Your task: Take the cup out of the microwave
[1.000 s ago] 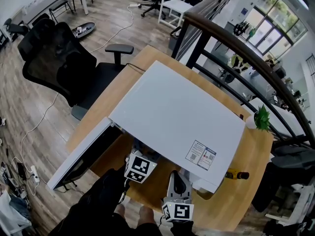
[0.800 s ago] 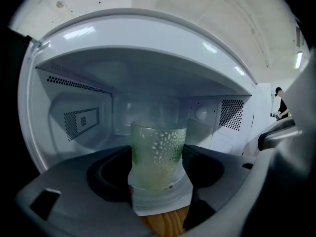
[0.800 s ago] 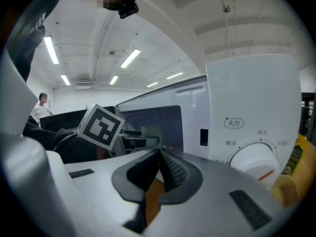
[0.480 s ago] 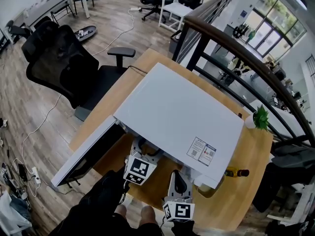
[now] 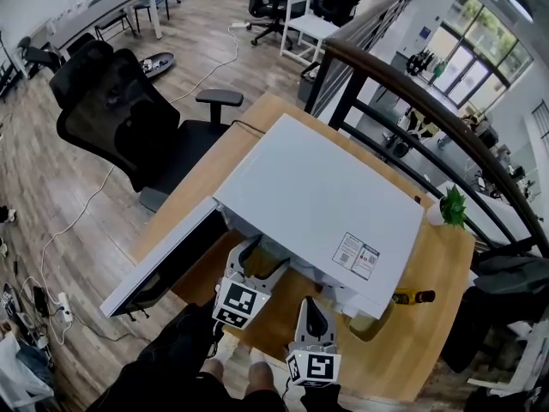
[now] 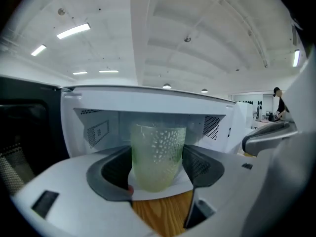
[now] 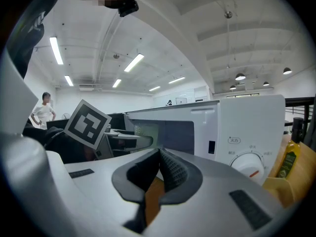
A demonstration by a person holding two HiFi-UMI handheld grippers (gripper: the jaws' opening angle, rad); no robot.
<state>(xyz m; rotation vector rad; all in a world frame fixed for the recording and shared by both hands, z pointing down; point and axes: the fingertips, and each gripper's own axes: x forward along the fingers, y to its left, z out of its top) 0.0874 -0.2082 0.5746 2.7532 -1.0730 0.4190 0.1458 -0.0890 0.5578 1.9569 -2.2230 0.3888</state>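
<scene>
The left gripper was closed on the cup, at the open front of the microwave. The right gripper, before the microwave's dial side, had its jaws together, empty.

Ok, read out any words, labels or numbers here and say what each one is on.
"火力": on the microwave control panel, above the dial.
Too small to read: the marks round the dial.
Too small to read: the sticker on the microwave top.
Blurred: the bottle label.
</scene>
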